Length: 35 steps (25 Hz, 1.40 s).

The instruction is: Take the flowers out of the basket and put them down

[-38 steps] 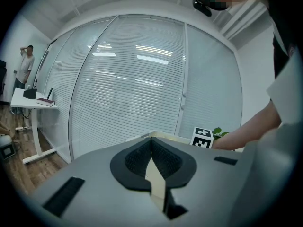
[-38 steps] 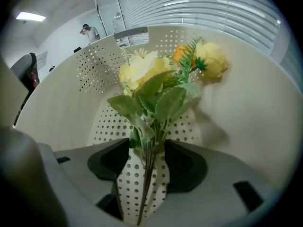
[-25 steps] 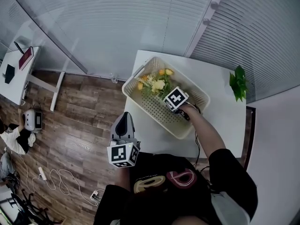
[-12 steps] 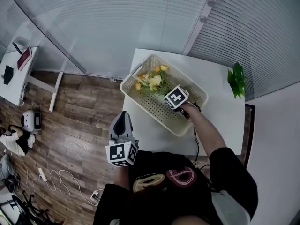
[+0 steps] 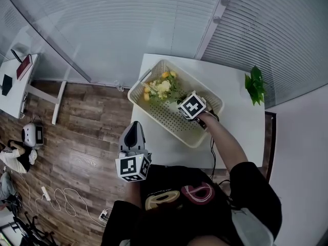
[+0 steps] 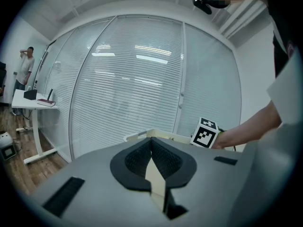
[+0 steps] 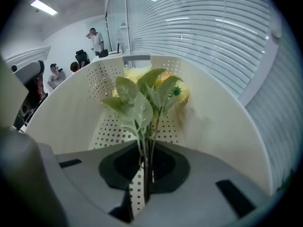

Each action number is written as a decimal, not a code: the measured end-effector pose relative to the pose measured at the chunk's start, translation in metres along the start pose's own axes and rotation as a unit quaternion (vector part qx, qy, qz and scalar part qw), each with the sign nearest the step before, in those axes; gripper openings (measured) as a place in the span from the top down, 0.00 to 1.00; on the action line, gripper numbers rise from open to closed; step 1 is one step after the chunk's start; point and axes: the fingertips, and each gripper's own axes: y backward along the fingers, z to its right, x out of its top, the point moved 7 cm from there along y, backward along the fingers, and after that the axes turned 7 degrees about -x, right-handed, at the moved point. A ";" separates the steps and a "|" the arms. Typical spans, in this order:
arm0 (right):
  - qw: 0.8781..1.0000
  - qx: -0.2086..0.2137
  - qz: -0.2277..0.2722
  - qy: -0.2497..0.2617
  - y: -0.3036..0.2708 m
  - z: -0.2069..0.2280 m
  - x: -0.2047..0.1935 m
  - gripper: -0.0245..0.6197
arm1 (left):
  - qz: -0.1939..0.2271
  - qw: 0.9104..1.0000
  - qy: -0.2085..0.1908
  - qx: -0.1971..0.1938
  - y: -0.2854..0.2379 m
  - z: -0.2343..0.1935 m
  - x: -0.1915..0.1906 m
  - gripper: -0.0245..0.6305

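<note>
A bunch of yellow and orange flowers (image 5: 160, 87) with grey-green leaves lies at the far left end of the cream perforated basket (image 5: 154, 118) on the white table. My right gripper (image 5: 180, 99) reaches down into the basket. In the right gripper view its jaws have just been closing and are shut on the thin stems (image 7: 146, 162), so the right gripper (image 7: 144, 170) holds the flowers (image 7: 149, 90) against the basket wall (image 7: 213, 126). My left gripper (image 5: 135, 126) hangs off the table's near left side. The left gripper (image 6: 151, 143) is shut on nothing and points level at the basket rim (image 6: 142, 135).
A green potted plant (image 5: 255, 86) stands at the table's far right corner. Bare white tabletop (image 5: 241, 132) lies right of the basket. Beyond are glass walls with blinds, a wooden floor, a white desk (image 5: 20, 70) at the left, and people (image 7: 97, 39) in the background.
The right gripper has risen slightly inside the basket and the flower bunch has lifted with it. The left gripper has stayed where it was.
</note>
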 end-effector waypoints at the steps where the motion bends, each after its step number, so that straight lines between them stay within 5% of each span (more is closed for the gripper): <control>1: 1.000 -0.001 0.004 0.000 0.002 0.000 0.001 0.91 | 0.000 1.000 0.000 0.000 0.000 0.000 0.000 0.94; 15: 0.995 -0.005 0.095 -0.011 0.045 0.002 0.022 0.91 | 0.006 1.000 -0.002 -0.006 0.000 0.011 0.002 0.94; 35: 0.971 -0.031 0.227 -0.073 0.150 0.010 0.044 0.91 | 0.015 0.999 -0.011 -0.030 -0.007 0.038 0.010 0.94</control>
